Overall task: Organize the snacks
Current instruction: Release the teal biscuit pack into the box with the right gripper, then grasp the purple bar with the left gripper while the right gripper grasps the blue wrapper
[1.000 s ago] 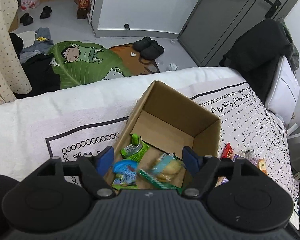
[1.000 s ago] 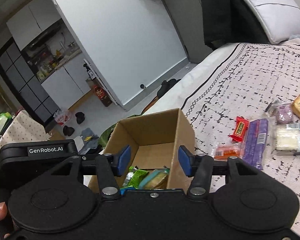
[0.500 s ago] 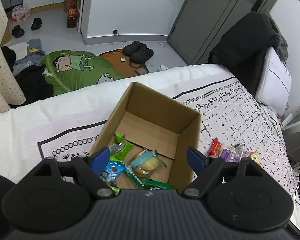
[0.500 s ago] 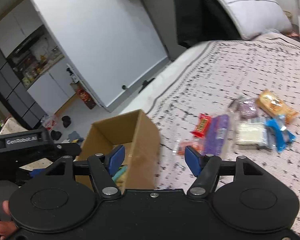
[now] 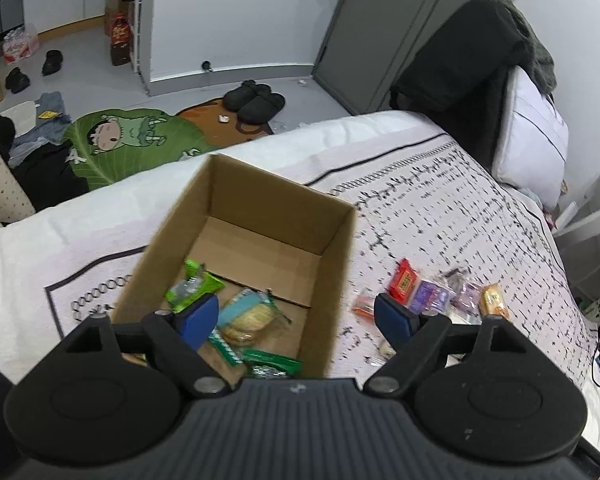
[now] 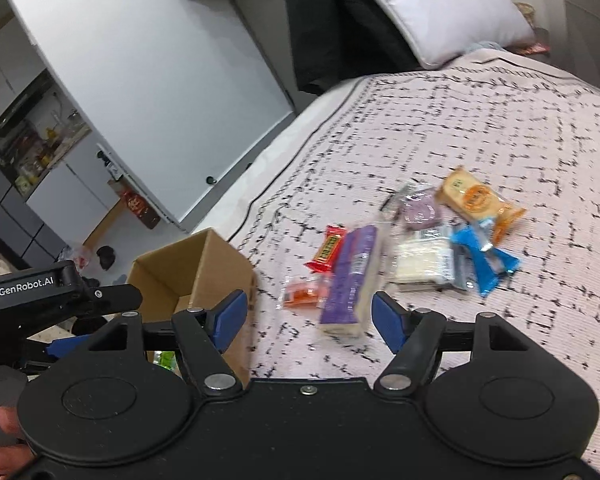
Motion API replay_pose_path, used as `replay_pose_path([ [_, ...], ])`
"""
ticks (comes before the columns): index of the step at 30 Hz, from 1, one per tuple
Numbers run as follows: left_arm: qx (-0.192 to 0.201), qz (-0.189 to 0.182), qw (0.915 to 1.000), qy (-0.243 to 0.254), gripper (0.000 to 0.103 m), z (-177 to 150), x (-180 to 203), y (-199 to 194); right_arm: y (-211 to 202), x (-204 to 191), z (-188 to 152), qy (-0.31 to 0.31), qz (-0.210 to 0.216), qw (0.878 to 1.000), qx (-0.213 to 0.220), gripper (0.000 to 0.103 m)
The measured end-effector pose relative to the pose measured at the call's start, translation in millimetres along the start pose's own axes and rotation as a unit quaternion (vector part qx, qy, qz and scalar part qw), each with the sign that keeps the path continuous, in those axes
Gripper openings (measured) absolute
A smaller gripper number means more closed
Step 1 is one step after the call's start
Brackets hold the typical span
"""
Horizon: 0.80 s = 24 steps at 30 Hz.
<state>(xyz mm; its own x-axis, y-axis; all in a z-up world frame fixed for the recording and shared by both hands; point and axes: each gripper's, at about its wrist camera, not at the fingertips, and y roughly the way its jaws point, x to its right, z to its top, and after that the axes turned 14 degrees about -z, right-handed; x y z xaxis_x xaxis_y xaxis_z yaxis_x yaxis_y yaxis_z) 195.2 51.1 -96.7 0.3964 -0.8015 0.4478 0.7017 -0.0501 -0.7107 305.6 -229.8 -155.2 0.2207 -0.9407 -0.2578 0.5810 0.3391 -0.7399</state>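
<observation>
Your cardboard box (image 5: 260, 216) sits on the bed blanket (image 5: 440, 208), in the middle of the left wrist picture. Its open top faces up, and its long side runs from the bottom of the frame up and a little to the right. Inside, at the near end, lie a green packet (image 5: 192, 286), a clear pack of biscuits (image 5: 248, 314) and a flat green bar (image 5: 272, 362).

In the right wrist picture the box is at the lower left, and the loose snacks lie in the middle and right of the frame. The long purple pack (image 6: 350, 280) points from the bottom up toward the top, tipped a little right. The red bar (image 6: 327, 249) lies just beside it on the left, tipped the same way. A small orange packet (image 6: 302, 294) sits below the red bar. A white pack (image 6: 422, 264), a blue wrapper (image 6: 482, 258), a round purple snack (image 6: 418, 210) and a yellow-orange pack (image 6: 480, 202) are bunched to the right.

Your left gripper (image 5: 298, 316) hangs over the near right wall of the box, its jaws spread wide with nothing between them. Your right gripper (image 6: 306, 320) hangs low over the blanket, pointing at the purple pack, its jaws also wide apart and holding nothing.
</observation>
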Motion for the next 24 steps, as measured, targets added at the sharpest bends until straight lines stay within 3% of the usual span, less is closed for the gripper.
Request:
replay_pose_path([
  [16, -0.02, -0.059, 0.9971, 0.043, 0.083, -13.4, 58.9, 40.2, 14.4, 63.5, 27.0, 0.025, -0.048, 0.999, 0.0, 0.068],
  [21, -0.033, -0.073, 0.9953, 0.054, 0.077, -20.1, 71.9, 59.7, 26.5, 75.5, 32.5, 0.029, -0.06, 0.998, -0.007, 0.067],
  [24, -0.046, -0.082, 0.9937, 0.06, 0.065, -24.2, 77.6, 73.3, 33.9, 77.9, 35.0, 0.024, -0.064, 0.998, -0.012, 0.064],
])
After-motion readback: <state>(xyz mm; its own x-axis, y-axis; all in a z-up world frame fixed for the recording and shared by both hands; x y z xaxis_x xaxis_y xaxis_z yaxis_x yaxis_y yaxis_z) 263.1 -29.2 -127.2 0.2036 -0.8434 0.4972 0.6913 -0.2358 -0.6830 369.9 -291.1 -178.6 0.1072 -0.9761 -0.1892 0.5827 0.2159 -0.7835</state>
